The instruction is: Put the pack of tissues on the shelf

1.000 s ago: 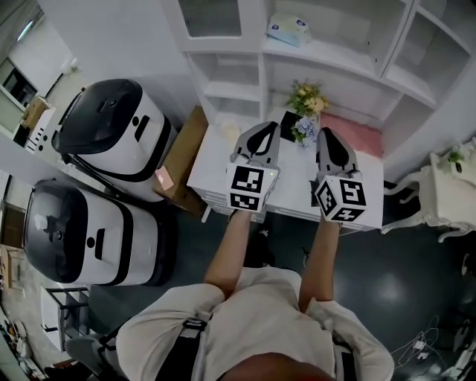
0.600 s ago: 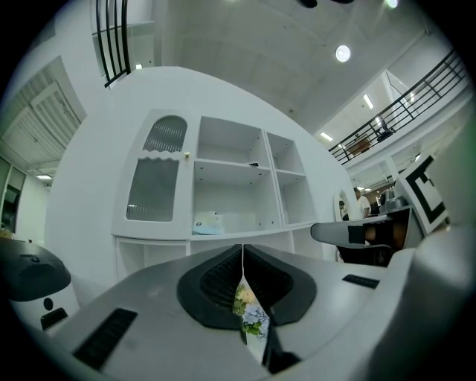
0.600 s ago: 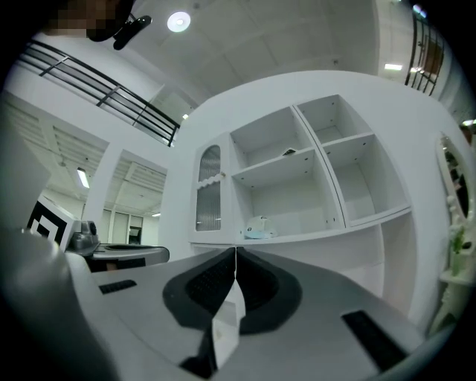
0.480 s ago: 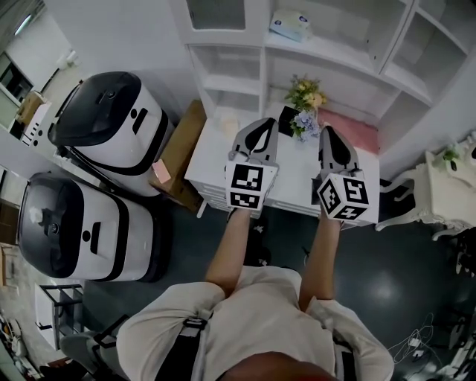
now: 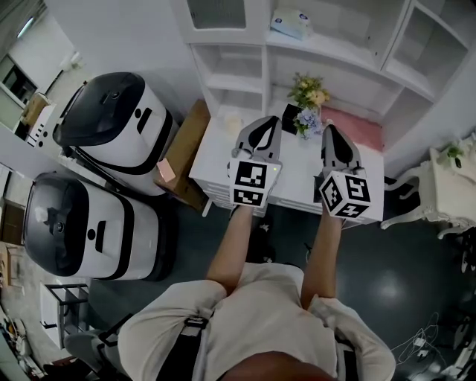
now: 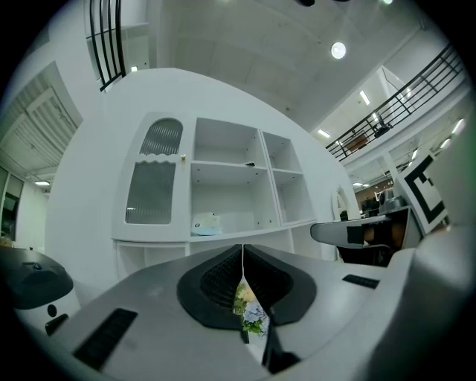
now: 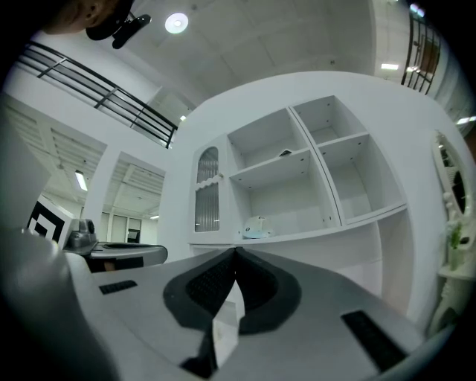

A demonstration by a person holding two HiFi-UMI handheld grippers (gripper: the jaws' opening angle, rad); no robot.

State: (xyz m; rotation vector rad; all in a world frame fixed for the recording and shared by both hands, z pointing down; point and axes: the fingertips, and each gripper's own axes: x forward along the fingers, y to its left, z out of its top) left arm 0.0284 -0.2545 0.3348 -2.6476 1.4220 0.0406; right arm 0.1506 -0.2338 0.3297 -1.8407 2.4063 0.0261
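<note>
Hardly anything has shifted over the last second from where I stand. The person is still planted in front of the white shelf unit [image 5: 335,56] with both arms stretched out level over the white desk [image 5: 223,152]. Only the head has swayed a touch, so the room slides slightly in the head view. The left gripper [image 5: 262,125] has its jaws pressed together with nothing between them; through the slit you glimpse only the flowers [image 5: 309,95] standing on the desk beyond. The right gripper [image 5: 332,130] is likewise closed tight and empty, its pads meeting at the tip. The pack of tissues [image 5: 290,22], pale blue and white, lies on the broad ledge of the shelf unit, in the open bay just right of the glazed door. It is well apart from both grippers and has lain in that same spot in all 3 glimpses. To my eye that means the placing is already done: the pack is where the task wants it, neither tool touches it, and the hands hang idle short of the shelf. I would judge the job finished or all but, with nothing left except lowering the arms. The 2 black-and-white machines [image 5: 111,119] at the left and the cardboard box [image 5: 186,145] beside the desk play no part.
</note>
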